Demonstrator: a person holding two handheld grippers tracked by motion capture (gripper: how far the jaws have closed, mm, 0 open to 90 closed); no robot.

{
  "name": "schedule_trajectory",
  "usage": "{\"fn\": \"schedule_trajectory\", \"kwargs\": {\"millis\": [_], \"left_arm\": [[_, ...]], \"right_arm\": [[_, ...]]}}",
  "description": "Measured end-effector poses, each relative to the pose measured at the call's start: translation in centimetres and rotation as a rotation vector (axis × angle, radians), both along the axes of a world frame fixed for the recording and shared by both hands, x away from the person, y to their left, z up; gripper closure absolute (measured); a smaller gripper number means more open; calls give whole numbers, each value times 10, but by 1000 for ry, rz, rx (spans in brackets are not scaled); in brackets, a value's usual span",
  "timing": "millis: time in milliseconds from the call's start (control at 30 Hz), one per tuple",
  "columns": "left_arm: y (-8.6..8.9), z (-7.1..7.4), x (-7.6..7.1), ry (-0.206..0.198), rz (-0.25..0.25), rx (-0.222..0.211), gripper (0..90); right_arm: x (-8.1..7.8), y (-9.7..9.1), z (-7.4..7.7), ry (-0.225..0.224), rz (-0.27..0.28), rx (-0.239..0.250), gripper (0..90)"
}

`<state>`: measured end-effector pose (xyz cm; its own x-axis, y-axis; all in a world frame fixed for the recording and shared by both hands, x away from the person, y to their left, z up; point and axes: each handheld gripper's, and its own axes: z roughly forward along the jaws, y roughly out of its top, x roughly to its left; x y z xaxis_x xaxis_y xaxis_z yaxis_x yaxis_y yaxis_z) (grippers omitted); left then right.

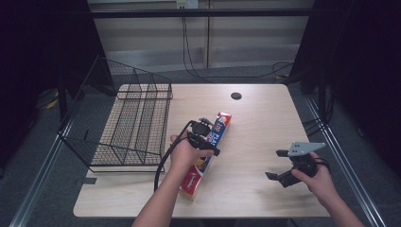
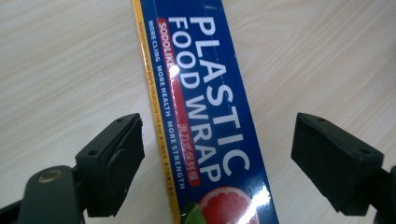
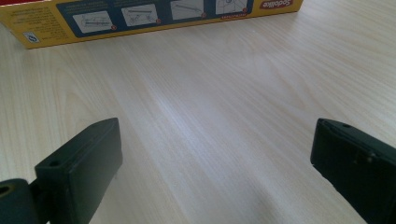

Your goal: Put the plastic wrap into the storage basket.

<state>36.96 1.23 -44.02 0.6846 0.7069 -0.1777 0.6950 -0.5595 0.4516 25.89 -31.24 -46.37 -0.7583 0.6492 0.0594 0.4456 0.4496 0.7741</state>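
A long plastic wrap box point(image 1: 221, 124), blue on top with red ends, lies slantwise on the wooden table point(image 1: 265, 118) a little left of the middle. My left gripper point(image 1: 211, 137) points down over its middle part. In the left gripper view the box point(image 2: 205, 93) runs between the jaws of the left gripper point(image 2: 217, 154), and both pads stand off its sides. My right gripper point(image 1: 274, 164) is held open over bare table at the right front. In the right gripper view, the right gripper point(image 3: 215, 158) has nothing between its jaws, and the box's yellow side point(image 3: 140, 16) lies far ahead.
A black wire basket point(image 1: 127, 123) stands on the table's left side, reaching past its left edge. A small dark cable hole point(image 1: 236, 96) sits near the far edge. Bare wood lies between the box and the right gripper.
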Motion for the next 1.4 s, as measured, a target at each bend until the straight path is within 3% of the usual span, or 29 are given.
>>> {"fn": "schedule_trajectory", "kwargs": {"millis": [33, 233, 367, 633, 767, 800, 900, 1100, 1267, 1400], "left_arm": [[-2, -1, -1, 9, 22, -6, 171], [-5, -4, 2, 7, -1, 42, 178], [-7, -7, 3, 20, 37, 34, 194], [-11, -13, 4, 43, 56, 57, 263], [-11, -15, 6, 51, 46, 101, 320], [-11, -16, 6, 61, 68, 85, 331], [-11, -14, 7, 75, 84, 91, 355], [-13, -5, 9, 114, 80, 172, 423], [-13, 6, 9, 164, 68, 152, 429], [-13, 15, 10, 172, 56, 180, 429]], "right_arm": [[0, 0, 0, 1, 2, 2, 20], [0, 0, 1, -2, 3, 8, 20], [0, -1, 1, -4, 2, 11, 20], [0, -1, 1, -4, 1, 11, 20], [0, -1, 1, -4, 1, 11, 20], [0, -1, 1, -4, 1, 11, 20], [0, -1, 1, -4, -2, 13, 20], [0, 0, 0, 3, 7, 6, 20], [0, 0, -1, -1, 7, 5, 20], [0, 1, -1, 2, 11, 4, 20]]}}
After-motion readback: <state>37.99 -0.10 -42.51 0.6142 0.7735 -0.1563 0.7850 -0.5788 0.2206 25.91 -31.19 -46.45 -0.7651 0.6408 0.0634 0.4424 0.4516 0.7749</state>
